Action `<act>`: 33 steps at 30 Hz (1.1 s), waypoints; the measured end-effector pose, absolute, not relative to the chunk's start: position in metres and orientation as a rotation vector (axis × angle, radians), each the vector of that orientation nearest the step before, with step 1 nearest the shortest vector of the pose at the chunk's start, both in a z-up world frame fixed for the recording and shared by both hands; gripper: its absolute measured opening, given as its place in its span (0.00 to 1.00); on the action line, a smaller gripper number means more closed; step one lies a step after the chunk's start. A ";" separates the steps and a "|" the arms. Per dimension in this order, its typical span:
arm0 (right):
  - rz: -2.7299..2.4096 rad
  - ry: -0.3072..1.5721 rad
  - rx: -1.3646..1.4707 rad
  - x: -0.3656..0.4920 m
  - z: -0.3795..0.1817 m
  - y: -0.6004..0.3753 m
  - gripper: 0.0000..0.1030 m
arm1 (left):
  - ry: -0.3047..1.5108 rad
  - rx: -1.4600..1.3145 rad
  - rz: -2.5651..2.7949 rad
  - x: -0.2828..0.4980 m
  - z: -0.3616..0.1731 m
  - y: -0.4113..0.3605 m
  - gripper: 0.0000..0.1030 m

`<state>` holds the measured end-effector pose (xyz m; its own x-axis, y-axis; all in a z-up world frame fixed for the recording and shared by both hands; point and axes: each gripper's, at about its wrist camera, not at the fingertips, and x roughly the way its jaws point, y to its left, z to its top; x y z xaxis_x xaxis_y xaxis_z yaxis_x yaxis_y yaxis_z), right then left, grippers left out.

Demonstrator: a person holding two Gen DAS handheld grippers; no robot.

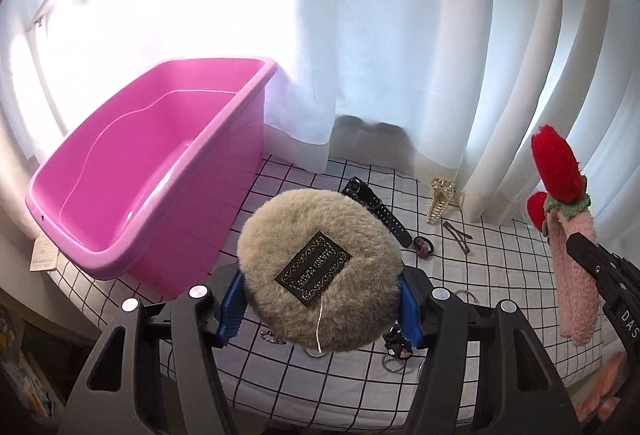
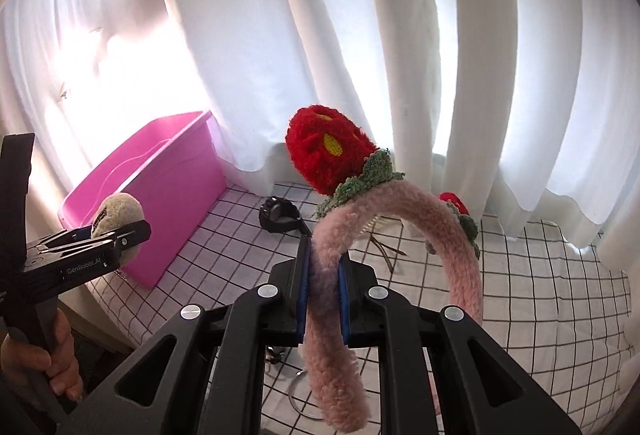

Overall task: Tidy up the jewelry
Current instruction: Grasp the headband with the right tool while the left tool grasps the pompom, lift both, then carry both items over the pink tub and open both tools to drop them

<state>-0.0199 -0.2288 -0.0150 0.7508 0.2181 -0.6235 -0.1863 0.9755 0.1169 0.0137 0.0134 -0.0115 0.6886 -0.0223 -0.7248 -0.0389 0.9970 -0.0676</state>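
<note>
My left gripper [image 1: 320, 299] is shut on a round beige fluffy pad [image 1: 320, 271] with a black label, held above the checked cloth next to the pink tub [image 1: 152, 171]. It also shows in the right wrist view [image 2: 116, 215]. My right gripper [image 2: 325, 287] is shut on a pink fluffy headband [image 2: 400, 211] with red strawberries [image 2: 328, 151], held up over the cloth; the headband also shows in the left wrist view [image 1: 572, 275]. The pink tub [image 2: 160, 187] looks empty.
On the checked cloth [image 1: 500, 275] lie a black watch [image 1: 380, 211], a gold claw clip [image 1: 438, 199], brown hair clips [image 1: 458, 237], a dark hair tie [image 1: 424, 247], key rings [image 1: 394, 359] and a chain. White curtains [image 2: 360, 35] hang behind. A hand [image 2: 48, 355] holds the left gripper.
</note>
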 end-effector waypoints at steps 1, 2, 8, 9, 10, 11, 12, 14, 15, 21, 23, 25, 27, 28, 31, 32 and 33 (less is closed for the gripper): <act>0.259 0.669 0.043 -0.017 -0.007 -0.220 0.12 | 0.797 -0.091 0.030 0.010 -0.004 0.019 0.58; 0.301 0.652 0.040 -0.013 0.001 -0.211 0.12 | 0.785 -0.103 0.051 0.007 0.002 0.027 0.58; 0.524 0.565 0.007 0.014 0.043 -0.139 0.12 | 0.704 -0.137 0.173 0.000 0.039 0.079 0.58; 0.554 0.555 0.005 0.020 0.047 -0.126 0.12 | 0.691 -0.140 0.191 0.000 0.045 0.089 0.58; 0.584 0.547 0.005 0.026 0.053 -0.113 0.12 | 0.676 -0.145 0.205 0.001 0.051 0.101 0.58; 0.613 0.538 0.007 0.032 0.056 -0.099 0.12 | 0.663 -0.149 0.216 0.002 0.057 0.113 0.58; 0.637 0.529 0.007 0.038 0.060 -0.085 0.12 | 0.649 -0.151 0.228 0.004 0.062 0.125 0.58; 0.672 0.514 -0.008 0.051 0.068 -0.055 0.12 | 0.628 -0.152 0.247 0.010 0.070 0.147 0.58; 0.686 0.507 -0.011 0.057 0.076 -0.039 0.12 | 0.623 -0.155 0.256 0.014 0.073 0.158 0.58; 0.784 0.540 -0.044 0.105 0.078 0.042 0.12 | 0.641 -0.172 0.279 0.039 0.053 0.210 0.58; 0.804 0.567 -0.064 0.121 0.072 0.066 0.12 | 0.673 -0.194 0.275 0.050 0.040 0.224 0.58; 0.822 0.600 -0.089 0.137 0.061 0.088 0.12 | 0.711 -0.211 0.270 0.061 0.026 0.236 0.58; 0.835 0.646 -0.122 0.153 0.048 0.108 0.12 | 0.745 -0.216 0.261 0.074 0.016 0.247 0.58; 0.840 0.672 -0.136 0.161 0.042 0.118 0.12 | 0.762 -0.211 0.257 0.080 0.012 0.249 0.58; 0.851 0.766 -0.186 0.185 0.020 0.144 0.12 | 0.835 -0.210 0.250 0.097 -0.006 0.259 0.58; 0.850 0.803 -0.205 0.190 0.012 0.151 0.12 | 0.865 -0.220 0.245 0.102 -0.012 0.262 0.59; 0.847 0.843 -0.224 0.197 0.003 0.160 0.12 | 0.896 -0.229 0.242 0.108 -0.019 0.266 0.59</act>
<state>0.1974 0.1597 0.0032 0.3697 0.5697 -0.7340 -0.7364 0.6614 0.1424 0.1077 0.2655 -0.0189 0.6014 0.1121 -0.7910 -0.3022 0.9485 -0.0953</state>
